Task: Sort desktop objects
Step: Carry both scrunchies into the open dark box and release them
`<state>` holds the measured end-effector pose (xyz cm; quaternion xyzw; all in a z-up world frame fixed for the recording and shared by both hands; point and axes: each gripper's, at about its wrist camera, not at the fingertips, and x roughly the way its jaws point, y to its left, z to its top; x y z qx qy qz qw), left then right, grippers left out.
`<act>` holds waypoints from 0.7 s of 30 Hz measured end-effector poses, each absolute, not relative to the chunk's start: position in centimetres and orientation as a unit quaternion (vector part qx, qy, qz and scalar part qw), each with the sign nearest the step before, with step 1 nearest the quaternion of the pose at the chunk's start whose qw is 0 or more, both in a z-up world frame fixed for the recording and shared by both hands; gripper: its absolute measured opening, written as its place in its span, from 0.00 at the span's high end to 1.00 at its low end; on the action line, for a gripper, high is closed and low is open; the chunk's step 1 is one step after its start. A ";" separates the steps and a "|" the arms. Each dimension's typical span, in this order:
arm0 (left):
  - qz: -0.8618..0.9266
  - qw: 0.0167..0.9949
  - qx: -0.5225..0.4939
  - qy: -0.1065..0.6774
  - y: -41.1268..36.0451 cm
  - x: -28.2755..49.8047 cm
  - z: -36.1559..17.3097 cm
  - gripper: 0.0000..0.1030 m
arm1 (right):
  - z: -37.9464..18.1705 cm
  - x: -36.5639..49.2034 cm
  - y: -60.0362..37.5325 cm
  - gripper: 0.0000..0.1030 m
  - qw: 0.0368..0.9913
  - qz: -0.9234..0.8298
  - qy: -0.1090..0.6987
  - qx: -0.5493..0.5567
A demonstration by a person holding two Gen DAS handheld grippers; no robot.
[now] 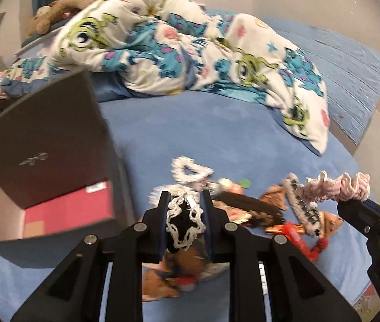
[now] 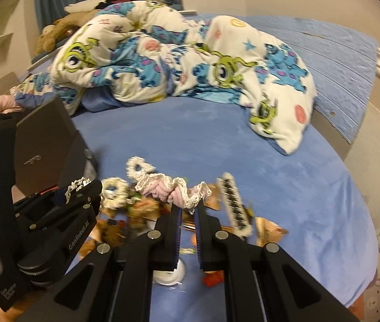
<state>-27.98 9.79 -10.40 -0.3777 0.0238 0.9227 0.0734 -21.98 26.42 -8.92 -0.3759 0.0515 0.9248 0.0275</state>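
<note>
Black crochet with a white lacy edge sits pinched between the fingers of the left gripper (image 1: pixel 184 209): this black scrunchie (image 1: pixel 183 225) is clear of the blue bedsheet (image 1: pixel 203 134) and fills the narrow gap between the pads. The right gripper (image 2: pixel 188 212) has its fingers drawn all the way in on a pink scrunchie (image 2: pixel 173 190), which is held at the tips and trails out to either side in a ruffled loop. Both pieces look lifted out of the pile (image 1: pixel 270 214), a jumble of more hair ties, a long beaded strip (image 2: pixel 234 206), snack wrappers and something red, lying on the sheet just below the grippers.

An open dark box (image 1: pixel 42 166) with its lid tipped up and a red lining stands on the sheet left of the pile, nearest the left gripper. I judge the step in hand to be the carry, with two hair ties picked and neither yet dropped. The next move probably calls for swinging each one over the box opening, under the raised lid, before the fingers let go; the long pink loop could snag on the pile or the box rim
</note>
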 end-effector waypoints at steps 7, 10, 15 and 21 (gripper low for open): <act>0.927 0.032 -0.374 0.011 4.2 -27.4 -8.6 0.78 | -7.5 -22.6 20.5 0.91 -0.022 0.929 0.029 -0.368; 0.930 0.011 -0.368 0.011 1.4 -26.6 -7.7 0.78 | -7.0 -23.0 18.4 0.91 -0.042 0.930 0.027 -0.364; 0.931 -0.020 -0.365 0.006 -3.2 -25.8 -6.5 0.78 | -5.9 -23.6 14.6 0.91 -0.076 0.930 0.026 -0.359; 0.930 -0.049 -0.364 0.001 -8.1 -25.4 -6.3 0.78 | -5.9 -24.4 9.4 0.91 -0.116 0.925 0.025 -0.361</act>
